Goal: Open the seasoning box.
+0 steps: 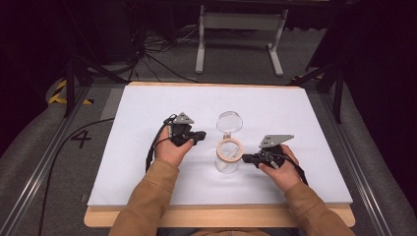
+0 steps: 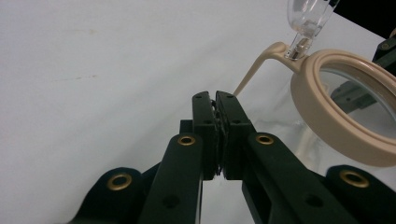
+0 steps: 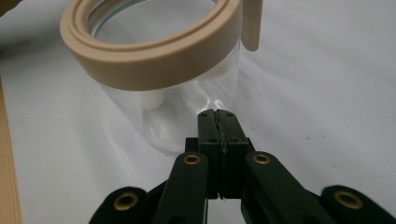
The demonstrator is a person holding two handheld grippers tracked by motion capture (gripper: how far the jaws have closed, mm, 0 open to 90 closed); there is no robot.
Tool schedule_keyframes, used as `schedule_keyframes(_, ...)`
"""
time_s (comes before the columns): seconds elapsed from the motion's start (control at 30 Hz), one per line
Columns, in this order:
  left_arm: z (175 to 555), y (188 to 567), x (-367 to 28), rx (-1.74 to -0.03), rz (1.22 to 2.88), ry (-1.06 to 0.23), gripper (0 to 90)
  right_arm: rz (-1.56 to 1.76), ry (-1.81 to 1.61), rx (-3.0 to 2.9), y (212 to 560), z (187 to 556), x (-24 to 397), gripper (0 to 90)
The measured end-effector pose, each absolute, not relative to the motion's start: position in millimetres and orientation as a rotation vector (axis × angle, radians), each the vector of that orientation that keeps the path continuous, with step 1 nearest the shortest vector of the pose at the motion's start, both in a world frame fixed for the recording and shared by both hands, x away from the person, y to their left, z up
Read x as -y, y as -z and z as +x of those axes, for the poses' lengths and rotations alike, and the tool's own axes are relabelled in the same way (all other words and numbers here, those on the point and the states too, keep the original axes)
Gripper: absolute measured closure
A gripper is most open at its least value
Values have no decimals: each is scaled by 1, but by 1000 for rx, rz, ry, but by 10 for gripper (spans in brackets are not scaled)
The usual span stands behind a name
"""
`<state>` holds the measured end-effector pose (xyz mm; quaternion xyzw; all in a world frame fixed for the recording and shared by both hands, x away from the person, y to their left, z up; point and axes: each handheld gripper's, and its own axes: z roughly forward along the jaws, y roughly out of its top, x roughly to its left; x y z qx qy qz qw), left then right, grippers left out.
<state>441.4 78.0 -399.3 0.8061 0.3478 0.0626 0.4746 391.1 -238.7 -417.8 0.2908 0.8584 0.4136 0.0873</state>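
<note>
Standing near the middle of the white table (image 1: pixel 147 113), the jar (image 1: pixel 226 162) is a clear glass cylinder with a tan ring (image 1: pixel 229 149) round its mouth and a round glass lid (image 1: pixel 229 121) swung open behind it. The high view alone takes in the whole layout: the left gripper (image 1: pixel 200 136) on one side of the jar, the right gripper (image 1: pixel 246 158) on the other, both close to it, neither gripping it.

The left gripper view brings out the hinge, a thin tan arm curving down from the ring (image 2: pixel 343 105), with the lid (image 2: pixel 310 14) cut off at the top edge. Its black jaws lie pressed together with nothing between them, their tips (image 2: pixel 215 96) just short of the glass.

The right gripper view shows the ring's (image 3: pixel 154 51) smooth, matte, stepped profile and the glass wall (image 3: pixel 187 116) beneath it, streaked with reflections. Here too the jaws are pressed together and empty, their tips (image 3: pixel 217 113) right at the jar's base; whether they touch it is hard to make out. The jar's far side is hidden in both close views.
</note>
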Motion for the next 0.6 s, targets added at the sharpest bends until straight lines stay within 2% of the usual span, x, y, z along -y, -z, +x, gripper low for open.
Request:
schedule_keyframes(0.23, 442, 397, -83, -863, 1961, -156, 876, 830, -1234, -2584, 419, 388, 230, 899)
schedule_keyframes(0.5, 441, 395, -84, -850, 1967, -154, 856, 845, -1248, -2541, 409, 391, 242, 894)
schedule_keyframes(0.6, 440, 391, -87, -840, 1968, -167, 837, 868, -1287, -2489, 395, 392, 255, 840)
